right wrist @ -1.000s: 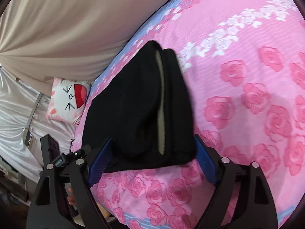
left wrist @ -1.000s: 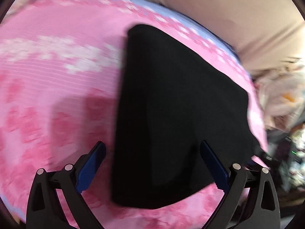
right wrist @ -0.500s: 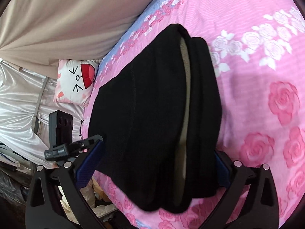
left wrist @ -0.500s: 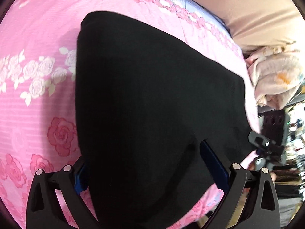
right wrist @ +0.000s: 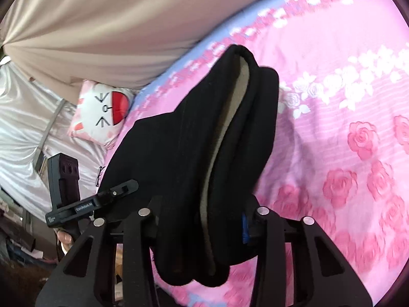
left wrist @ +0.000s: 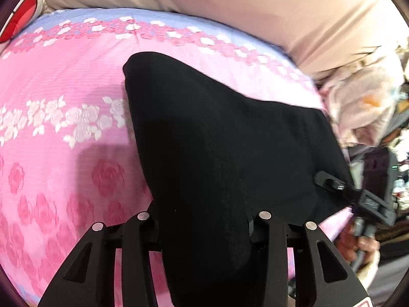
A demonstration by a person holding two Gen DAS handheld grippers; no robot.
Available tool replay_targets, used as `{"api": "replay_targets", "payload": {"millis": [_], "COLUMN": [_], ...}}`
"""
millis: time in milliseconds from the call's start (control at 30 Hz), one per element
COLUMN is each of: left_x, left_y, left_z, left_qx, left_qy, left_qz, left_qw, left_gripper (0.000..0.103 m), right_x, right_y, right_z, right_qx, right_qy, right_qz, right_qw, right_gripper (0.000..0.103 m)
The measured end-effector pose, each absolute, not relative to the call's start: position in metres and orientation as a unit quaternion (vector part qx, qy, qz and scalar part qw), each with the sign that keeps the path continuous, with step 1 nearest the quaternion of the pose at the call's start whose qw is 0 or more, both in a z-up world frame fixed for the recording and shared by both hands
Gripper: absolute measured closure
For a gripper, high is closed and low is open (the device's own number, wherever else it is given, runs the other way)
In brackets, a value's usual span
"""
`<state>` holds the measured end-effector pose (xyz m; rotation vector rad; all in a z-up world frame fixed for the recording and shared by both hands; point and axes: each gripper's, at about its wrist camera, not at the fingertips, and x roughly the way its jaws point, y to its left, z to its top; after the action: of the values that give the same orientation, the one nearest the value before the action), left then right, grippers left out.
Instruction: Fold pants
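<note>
The black pants (left wrist: 217, 140) lie folded into a thick stack on the pink rose-patterned bed sheet (left wrist: 64, 89). My left gripper (left wrist: 202, 222) is closing its jaws on the stack's near edge, and the cloth bunches between the pads. In the right wrist view the pants (right wrist: 184, 148) show a beige lining between the layers. My right gripper (right wrist: 202, 217) is closing its jaws on that end too, and the folds hang over them. The near edge is lifted off the sheet (right wrist: 345, 102). Each view shows one of the other gripper's fingers (left wrist: 329, 182) (right wrist: 120, 189) at the same edge.
A beige curtain (left wrist: 255, 12) hangs behind the bed. A white cat cushion (right wrist: 102, 112) sits at the bed's far corner beside silvery fabric (right wrist: 23, 128). A pale crumpled blanket (left wrist: 363, 102) and clutter lie off the bed's right side. A hand (left wrist: 358, 243) holds the right gripper.
Both grippers went from wide open around the pants' near edge to closing on it. That edge has bunched up and risen off the sheet as both hands lifted.
</note>
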<state>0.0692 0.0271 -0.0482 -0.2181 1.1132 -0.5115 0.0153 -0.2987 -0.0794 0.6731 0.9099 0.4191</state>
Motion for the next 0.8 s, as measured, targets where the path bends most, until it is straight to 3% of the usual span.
{"api": "replay_targets", "payload": {"millis": [100,200,267,400,433,500,567,633,800], "left_x": [0.061,0.059,0.061,0.067,0.068,0.066,0.066,0.065,0.06], "left_y": [0.022,0.022,0.026,0.02,0.016,0.01,0.008,0.009,0.015], "left_z": [-0.058,-0.088,-0.091,-0.089,-0.088,-0.086,-0.078,-0.069,-0.044], "left_qx": [-0.1,-0.093,-0.11,-0.107,-0.094,-0.075,-0.072,-0.068,-0.091], "left_qy": [0.538,0.556,0.557,0.554,0.55,0.54,0.529,0.52,0.497], "left_qz": [-0.252,-0.222,-0.219,-0.21,-0.206,-0.199,-0.197,-0.204,-0.229], "left_qw": [0.798,0.796,0.794,0.799,0.804,0.814,0.822,0.827,0.832], "left_gripper": [0.058,0.044,0.035,0.028,0.03,0.036,0.056,0.063,0.067], "right_x": [0.002,-0.001,0.0,0.007,0.007,0.007,0.008,0.003,-0.008], "right_y": [-0.301,-0.315,-0.315,-0.296,-0.296,-0.297,-0.298,-0.297,-0.302], "right_z": [-0.104,-0.133,-0.134,-0.128,-0.127,-0.128,-0.132,-0.129,-0.1], "right_qx": [0.332,0.385,0.388,0.339,0.335,0.336,0.356,0.355,0.362], "right_qy": [0.45,0.445,0.442,0.438,0.437,0.436,0.43,0.422,0.388], "right_qz": [0.186,0.187,0.189,0.186,0.184,0.165,0.168,0.166,0.182], "right_qw": [0.808,0.786,0.786,0.812,0.814,0.818,0.813,0.818,0.828], "right_gripper": [0.064,0.06,0.052,0.036,0.035,0.045,0.058,0.061,0.064]}}
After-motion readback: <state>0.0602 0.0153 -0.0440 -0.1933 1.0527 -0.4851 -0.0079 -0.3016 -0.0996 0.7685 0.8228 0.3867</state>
